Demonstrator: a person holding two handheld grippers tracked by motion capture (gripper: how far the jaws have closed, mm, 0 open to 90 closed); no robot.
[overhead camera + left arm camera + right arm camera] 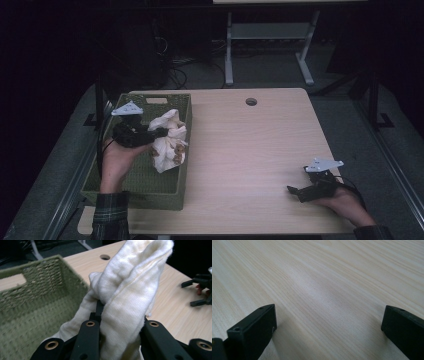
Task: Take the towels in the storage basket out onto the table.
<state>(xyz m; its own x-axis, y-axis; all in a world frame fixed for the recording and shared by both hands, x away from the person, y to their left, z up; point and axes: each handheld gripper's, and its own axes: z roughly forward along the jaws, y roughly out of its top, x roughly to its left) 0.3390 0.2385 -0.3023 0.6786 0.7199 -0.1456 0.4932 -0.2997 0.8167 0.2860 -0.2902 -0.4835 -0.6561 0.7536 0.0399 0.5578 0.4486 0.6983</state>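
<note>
Your left tongs [161, 133] are clamped on the white cloth [169, 141], held over the green basket [135, 192]. Lower w/ cloth inside the rim before releasing. Right tongs [296, 191] rest wide open, empty, on worktop [250, 150].

cloth [168, 140] cream, brown print | basket [150, 187] green woven | table [250, 160] pale woodgrain | sleeve [110, 215] plaid
</note>
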